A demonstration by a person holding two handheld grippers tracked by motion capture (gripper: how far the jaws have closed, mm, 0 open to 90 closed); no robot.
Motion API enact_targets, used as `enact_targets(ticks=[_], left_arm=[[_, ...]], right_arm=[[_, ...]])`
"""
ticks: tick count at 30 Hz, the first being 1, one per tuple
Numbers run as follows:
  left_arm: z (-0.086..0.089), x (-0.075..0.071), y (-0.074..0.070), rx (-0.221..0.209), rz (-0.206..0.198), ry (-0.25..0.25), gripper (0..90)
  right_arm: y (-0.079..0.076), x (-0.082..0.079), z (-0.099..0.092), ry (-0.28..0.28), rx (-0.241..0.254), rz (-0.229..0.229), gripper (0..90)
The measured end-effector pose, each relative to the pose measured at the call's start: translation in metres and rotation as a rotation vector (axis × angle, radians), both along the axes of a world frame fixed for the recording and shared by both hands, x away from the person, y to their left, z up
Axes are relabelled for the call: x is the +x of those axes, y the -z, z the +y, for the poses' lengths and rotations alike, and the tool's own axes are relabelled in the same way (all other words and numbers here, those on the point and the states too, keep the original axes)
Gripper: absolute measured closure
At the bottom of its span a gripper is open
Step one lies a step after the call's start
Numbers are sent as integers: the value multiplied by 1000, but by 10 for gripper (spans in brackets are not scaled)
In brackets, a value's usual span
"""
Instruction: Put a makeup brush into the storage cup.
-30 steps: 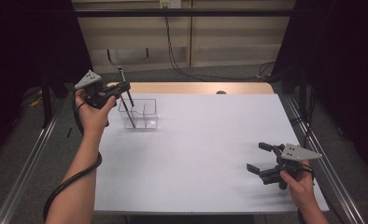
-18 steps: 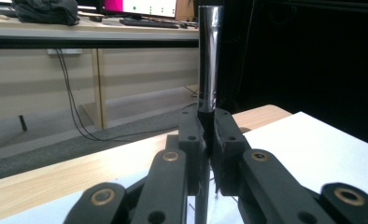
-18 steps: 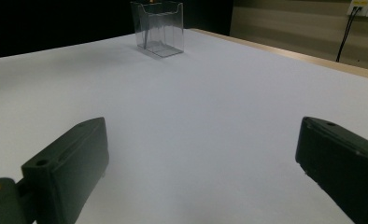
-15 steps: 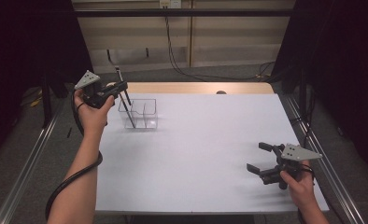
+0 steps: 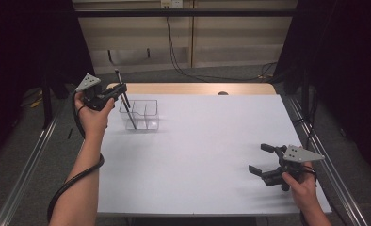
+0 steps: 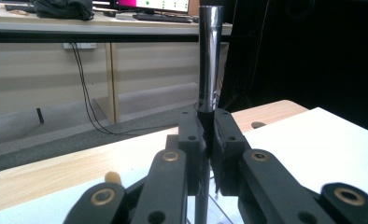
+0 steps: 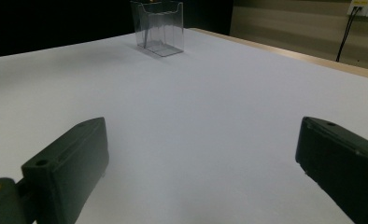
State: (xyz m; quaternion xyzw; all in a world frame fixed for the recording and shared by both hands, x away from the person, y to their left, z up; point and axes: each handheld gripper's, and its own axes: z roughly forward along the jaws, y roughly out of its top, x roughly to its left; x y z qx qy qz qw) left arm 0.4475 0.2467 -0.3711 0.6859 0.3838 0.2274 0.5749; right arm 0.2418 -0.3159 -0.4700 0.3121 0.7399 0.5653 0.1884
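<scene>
One thin dark pen (image 5: 126, 107) is pinched mid-shaft between the pressed-together jaws of the left gripper (image 5: 119, 92), standing nearly upright, its lower end dipping into the clear holder (image 5: 148, 115) near the table's (image 5: 197, 155) far left corner. It looks light, stiff and glossy, so I judge it could slip or swivel in the grip; a hold near the middle, as here, should keep it steady while its tip is guided between the holder's thin walls. The right gripper (image 5: 264, 160) rests well apart near the right edge, jaws spread on nothing.
</scene>
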Motion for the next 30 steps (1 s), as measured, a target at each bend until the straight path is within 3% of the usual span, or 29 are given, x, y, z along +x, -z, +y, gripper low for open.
enact_targets(ticks=[9, 30], left_arm=[[1, 1, 5, 29, 10, -15, 838], [0, 1, 14, 29, 22, -22, 838]], right_arm=[[0, 0, 0, -2, 0, 0, 19], [0, 0, 1, -6, -2, -2, 18]])
